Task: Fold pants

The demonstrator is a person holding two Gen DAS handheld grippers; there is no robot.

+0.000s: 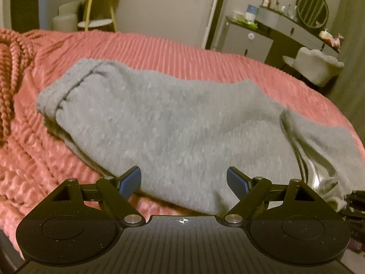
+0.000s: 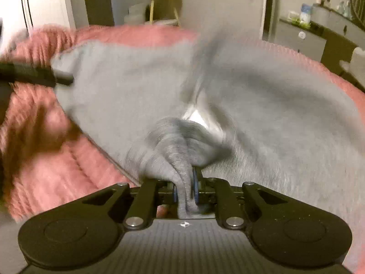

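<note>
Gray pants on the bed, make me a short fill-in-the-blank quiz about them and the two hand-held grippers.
1. The gray pants lie on a ____ blanket.
2. The left hand-held gripper has its jaws ____.
3. The right hand-held gripper is shut on a bunch of the ____.

Missing words: pink; open; pants

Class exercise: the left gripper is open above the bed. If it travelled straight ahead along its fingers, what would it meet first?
Most likely the grey pants: the left gripper is open with that fabric lying directly between and beyond its fingertips. Depth is unclear, but nothing else shows in front of it.
</note>
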